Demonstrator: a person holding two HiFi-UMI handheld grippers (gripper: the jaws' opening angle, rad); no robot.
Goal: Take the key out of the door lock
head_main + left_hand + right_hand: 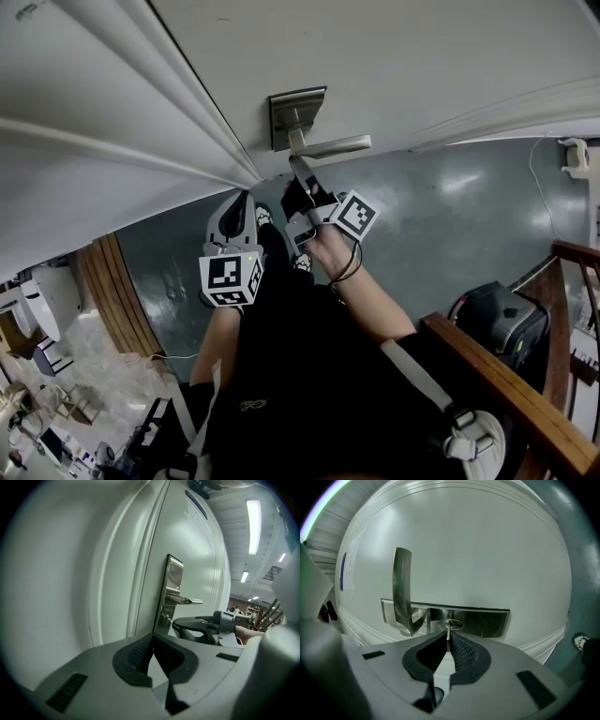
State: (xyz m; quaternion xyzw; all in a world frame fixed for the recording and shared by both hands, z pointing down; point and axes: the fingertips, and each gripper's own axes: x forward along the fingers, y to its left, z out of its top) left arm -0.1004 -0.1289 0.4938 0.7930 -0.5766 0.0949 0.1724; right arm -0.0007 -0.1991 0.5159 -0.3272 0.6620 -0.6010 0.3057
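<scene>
Key [448, 629] sits in the lock plate [487, 623], handle [402, 588] at its 10 o'clock, right gripper [448, 638] pinching the key tight. I'd pull straight back, no twisting, or it'll bind. Left gripper [152, 638] jaws are pressed together on nothing.

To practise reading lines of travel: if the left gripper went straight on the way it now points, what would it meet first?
Probably the lower end of the lock plate on the white door, though depth there is hard to judge.
</scene>
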